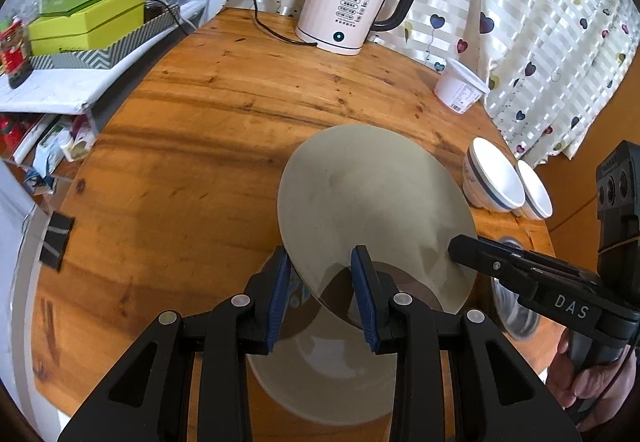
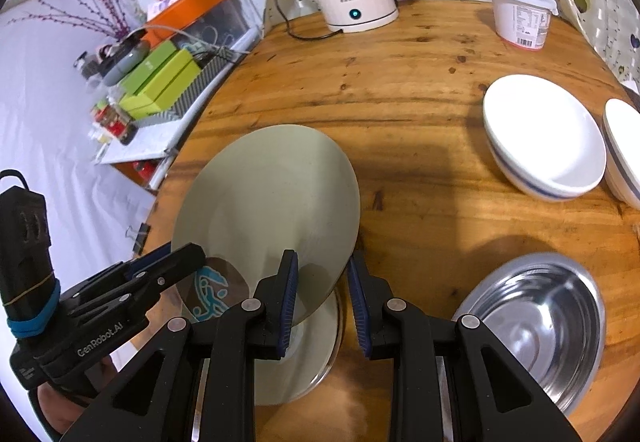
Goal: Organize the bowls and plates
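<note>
A pale grey-green plate (image 1: 372, 210) is tilted up off the round wooden table (image 1: 224, 130), its rim between the blue pads of both grippers. My left gripper (image 1: 324, 298) has its jaws around the plate's near edge. My right gripper (image 2: 322, 302) straddles the plate (image 2: 272, 202) on its right edge, jaws apart. A second plate (image 2: 304, 358) lies flat under the tilted one, with a teal pattern showing underneath. Two white bowls with blue bands (image 2: 544, 138) sit at the right. A steel bowl (image 2: 536, 326) sits at the near right.
A white electric kettle (image 1: 348, 6) with a cord stands at the back of the table. A white lidded tub (image 1: 460, 86) is at the back right. A shelf with green boxes (image 1: 88, 22) is to the left. A heart-patterned curtain (image 1: 540, 22) hangs behind.
</note>
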Motion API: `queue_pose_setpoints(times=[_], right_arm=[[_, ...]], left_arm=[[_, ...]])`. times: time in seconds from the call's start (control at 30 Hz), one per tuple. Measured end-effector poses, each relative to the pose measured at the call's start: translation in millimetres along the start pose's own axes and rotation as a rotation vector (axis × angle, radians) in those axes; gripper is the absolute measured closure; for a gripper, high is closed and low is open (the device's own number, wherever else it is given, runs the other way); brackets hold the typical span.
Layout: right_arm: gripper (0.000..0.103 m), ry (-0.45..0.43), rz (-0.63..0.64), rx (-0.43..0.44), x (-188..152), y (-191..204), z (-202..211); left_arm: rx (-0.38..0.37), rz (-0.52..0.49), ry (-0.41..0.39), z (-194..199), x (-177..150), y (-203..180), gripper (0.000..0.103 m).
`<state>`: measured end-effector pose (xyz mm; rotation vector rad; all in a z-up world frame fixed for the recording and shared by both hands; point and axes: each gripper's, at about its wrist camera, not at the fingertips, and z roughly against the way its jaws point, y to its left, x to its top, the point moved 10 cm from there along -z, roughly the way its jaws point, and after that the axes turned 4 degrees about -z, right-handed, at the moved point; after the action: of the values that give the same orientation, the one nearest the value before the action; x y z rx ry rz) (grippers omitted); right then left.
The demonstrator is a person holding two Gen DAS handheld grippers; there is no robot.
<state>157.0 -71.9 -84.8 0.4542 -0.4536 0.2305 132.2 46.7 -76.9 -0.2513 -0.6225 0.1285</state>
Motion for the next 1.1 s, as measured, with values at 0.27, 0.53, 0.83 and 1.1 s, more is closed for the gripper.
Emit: queue_pose_setpoints(times=[0.27,0.53,0.83,1.1], right_arm=[[0.078,0.021,0.022,0.011,-22,6,1],[0.078,0.041,0.038,0.02,-38,9,-2],[0.078,0.067,0.059,0.022,-51,11,-7],[0.078,0.076,0.076,0.017,-56,13,-9]], left_arm=[[0.008,0.029,0.004,10,-24,5,0.07],[0.023,0.046,0.011,16,-45,7,0.07],[0.047,0.058,0.021,17,-61,8,0.07],[0.066,0.05,0.019,19,-67,8,0.07]])
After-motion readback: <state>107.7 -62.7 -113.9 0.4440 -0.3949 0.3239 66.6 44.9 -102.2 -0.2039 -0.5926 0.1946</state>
